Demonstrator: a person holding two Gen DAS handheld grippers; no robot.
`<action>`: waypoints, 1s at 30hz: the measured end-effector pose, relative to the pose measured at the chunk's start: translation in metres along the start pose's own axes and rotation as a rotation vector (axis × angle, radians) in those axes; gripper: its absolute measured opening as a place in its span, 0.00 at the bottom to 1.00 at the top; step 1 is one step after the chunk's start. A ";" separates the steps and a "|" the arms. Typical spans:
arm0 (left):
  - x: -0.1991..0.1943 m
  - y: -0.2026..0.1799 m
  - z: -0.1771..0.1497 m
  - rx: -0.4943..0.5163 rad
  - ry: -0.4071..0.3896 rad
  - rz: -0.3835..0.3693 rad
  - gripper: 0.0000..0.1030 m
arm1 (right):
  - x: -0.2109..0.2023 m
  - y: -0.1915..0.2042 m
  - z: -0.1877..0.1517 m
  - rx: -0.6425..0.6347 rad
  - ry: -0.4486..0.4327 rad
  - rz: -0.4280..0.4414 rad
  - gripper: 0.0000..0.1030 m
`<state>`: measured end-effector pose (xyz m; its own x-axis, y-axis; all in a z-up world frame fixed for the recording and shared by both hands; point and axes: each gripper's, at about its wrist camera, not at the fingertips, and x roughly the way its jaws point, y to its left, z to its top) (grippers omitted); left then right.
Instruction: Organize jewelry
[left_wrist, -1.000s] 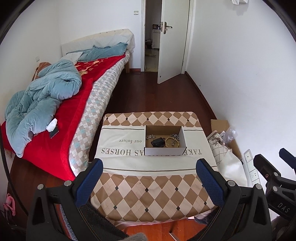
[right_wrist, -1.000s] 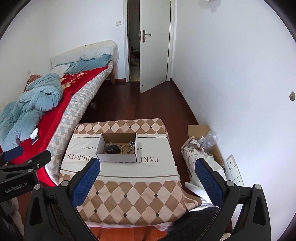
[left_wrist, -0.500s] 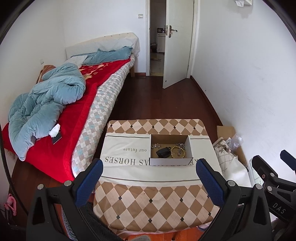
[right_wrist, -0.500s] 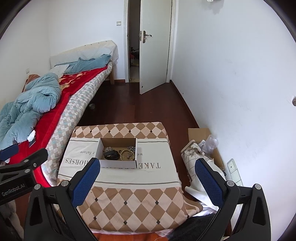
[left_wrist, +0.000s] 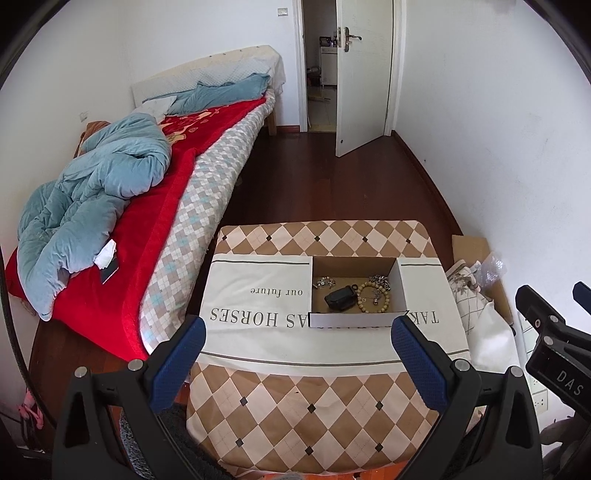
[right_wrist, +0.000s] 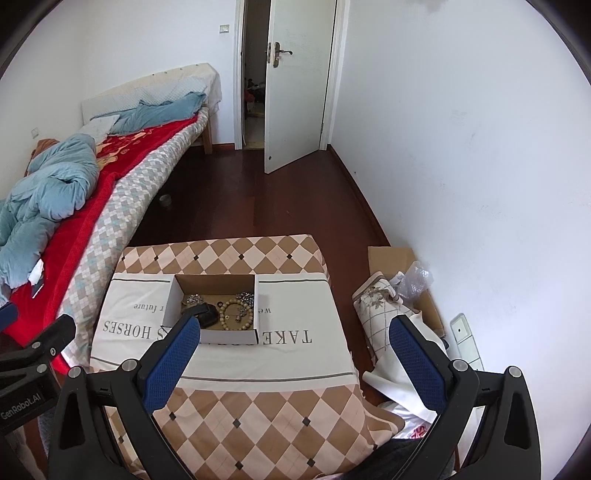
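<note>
A shallow cardboard box (left_wrist: 355, 322) (right_wrist: 229, 336) sits on a small table with a chequered cloth (left_wrist: 295, 406) (right_wrist: 258, 406). It holds a wooden bead bracelet (left_wrist: 373, 296) (right_wrist: 236, 314), a black pouch (left_wrist: 340, 298) (right_wrist: 207, 315) and silver jewelry (left_wrist: 325, 283) (right_wrist: 192, 298). My left gripper (left_wrist: 297, 334) is open and empty, held high above the table's near side. My right gripper (right_wrist: 293, 338) is open and empty, high above the table to the right of the box.
A bed (left_wrist: 155, 192) with a red blanket and a blue duvet (left_wrist: 92, 192) runs along the left. Cardboard, bags and plastic wrap (right_wrist: 399, 291) lie on the floor right of the table. A white door (left_wrist: 364, 74) stands ajar at the far wall.
Both grippers have drifted with small changes of view; the box now appears slightly lower and nearer in both views. Jaws stay open.
</note>
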<state>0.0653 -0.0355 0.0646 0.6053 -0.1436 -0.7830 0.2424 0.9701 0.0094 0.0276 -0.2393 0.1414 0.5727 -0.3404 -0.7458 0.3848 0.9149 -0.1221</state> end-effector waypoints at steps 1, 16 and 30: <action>0.003 0.000 0.001 0.001 0.002 0.002 1.00 | 0.003 0.000 0.001 -0.002 0.004 -0.002 1.00; 0.012 0.001 0.006 -0.005 0.012 0.000 1.00 | 0.013 0.007 0.004 -0.023 0.015 -0.009 1.00; 0.013 0.002 0.007 -0.013 0.016 -0.001 1.00 | 0.013 0.007 0.005 -0.031 0.017 0.005 1.00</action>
<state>0.0790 -0.0368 0.0586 0.5932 -0.1412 -0.7926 0.2326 0.9726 0.0008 0.0412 -0.2385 0.1340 0.5621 -0.3325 -0.7573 0.3595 0.9228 -0.1384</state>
